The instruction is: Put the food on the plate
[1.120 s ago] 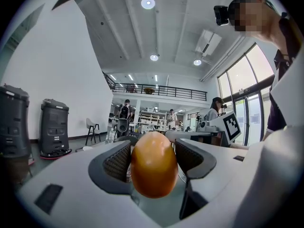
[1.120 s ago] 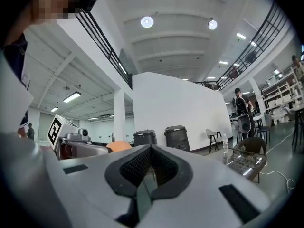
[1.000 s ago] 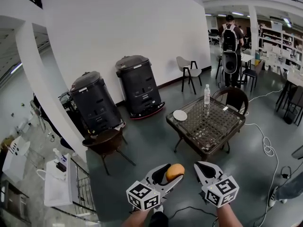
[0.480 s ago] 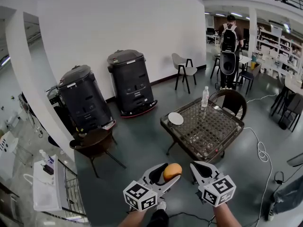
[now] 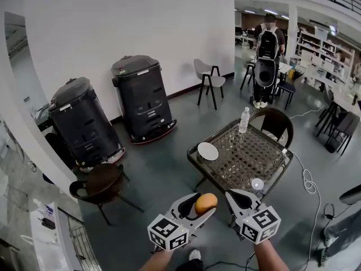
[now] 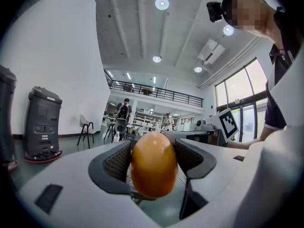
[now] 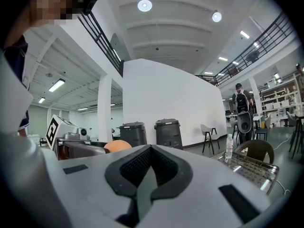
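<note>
My left gripper [image 5: 198,204] is shut on an orange egg-shaped food item [image 5: 206,203], held in the air in front of me; in the left gripper view the food [image 6: 153,164] sits squeezed between both pads. My right gripper [image 5: 236,199] hangs beside it, shut with nothing in it, its jaws closed together [image 7: 149,167]; the food [image 7: 117,146] shows to its left there. A small white plate [image 5: 207,151] lies on the left corner of the glass-topped wicker table [image 5: 271,162], well ahead of both grippers.
A clear water bottle [image 5: 243,120] and a small white disc [image 5: 257,184] are on the table. A wicker chair [image 5: 276,122] stands behind it, a dark round chair [image 5: 101,182] to the left. Two black machines [image 5: 141,97] line the wall. A person with a backpack [image 5: 266,52] stands far off.
The view has moved forward and the table with the plate is nearer. Both grippers keep their places in view, the left still holding the food.
</note>
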Demonstrator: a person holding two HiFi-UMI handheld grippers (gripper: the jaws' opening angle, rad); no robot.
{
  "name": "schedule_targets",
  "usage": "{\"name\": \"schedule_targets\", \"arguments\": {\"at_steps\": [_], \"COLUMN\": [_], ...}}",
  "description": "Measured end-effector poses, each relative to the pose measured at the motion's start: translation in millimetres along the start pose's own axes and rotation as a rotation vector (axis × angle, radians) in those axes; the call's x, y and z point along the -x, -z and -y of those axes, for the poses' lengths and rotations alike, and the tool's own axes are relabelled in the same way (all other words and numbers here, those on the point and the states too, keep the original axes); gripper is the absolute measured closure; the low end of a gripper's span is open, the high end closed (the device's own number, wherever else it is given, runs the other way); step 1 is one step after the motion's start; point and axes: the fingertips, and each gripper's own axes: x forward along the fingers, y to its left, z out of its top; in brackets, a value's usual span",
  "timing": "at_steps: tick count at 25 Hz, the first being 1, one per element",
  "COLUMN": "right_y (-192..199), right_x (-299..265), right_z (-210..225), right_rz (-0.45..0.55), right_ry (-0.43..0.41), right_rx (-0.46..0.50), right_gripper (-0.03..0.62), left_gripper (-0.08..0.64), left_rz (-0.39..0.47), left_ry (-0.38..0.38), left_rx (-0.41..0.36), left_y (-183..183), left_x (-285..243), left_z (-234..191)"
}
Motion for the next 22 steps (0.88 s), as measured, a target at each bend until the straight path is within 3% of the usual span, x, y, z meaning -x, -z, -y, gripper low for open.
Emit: {"name": "schedule_targets", "arguments": {"at_steps": [12,22], "right_y": [-4.3,-9.3], "right_x": [-79.0,-116.6], "right_z": [32.9,59.9], "right_rz": [-0.056,-0.092], "right_ry": [0.095,0.094], "right_rx": [0.019,0.038], "right_gripper": [0.589,0.589], "left_gripper": [0.264,0.264], "left_rz": [-0.008,0.001], "left_ry": [0.074,0.065], "left_rx": [0.057,0.087], "left_y": [-1.2,-5.4], "left_x": [-26.9,-50.2], "left_z": [-93.2,-135.6]}}
